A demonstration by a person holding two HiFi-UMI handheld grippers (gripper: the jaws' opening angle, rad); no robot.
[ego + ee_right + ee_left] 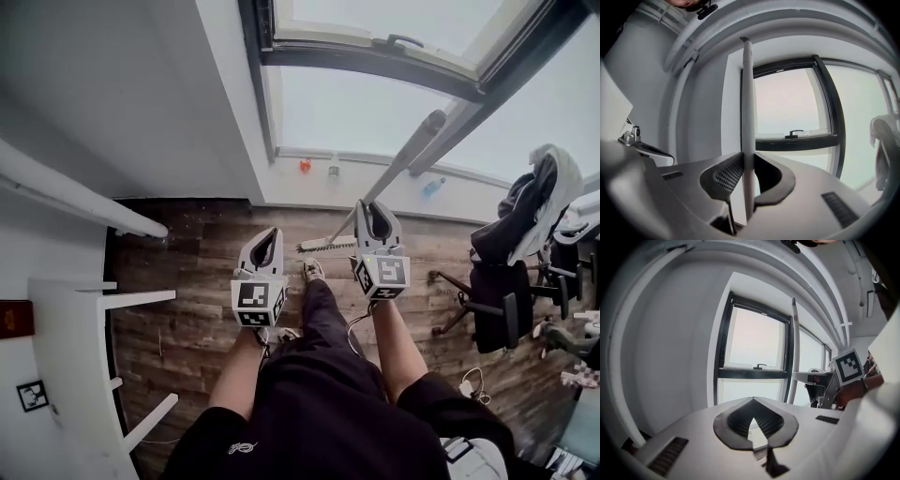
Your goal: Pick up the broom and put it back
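The broom's pale handle slants up toward the window, and its brush head sits low over the wooden floor near the wall. My right gripper is shut on the handle. In the right gripper view the handle stands upright, pinched between the jaws of that gripper. My left gripper is held beside it to the left, apart from the broom. Its jaws meet at the tips with nothing between them. The left gripper view also shows the broom handle and the right gripper's marker cube.
A large window fills the wall ahead, with a red object and a small bottle at its base. An office chair draped with clothing stands right. A white shelf unit and a white pipe are left.
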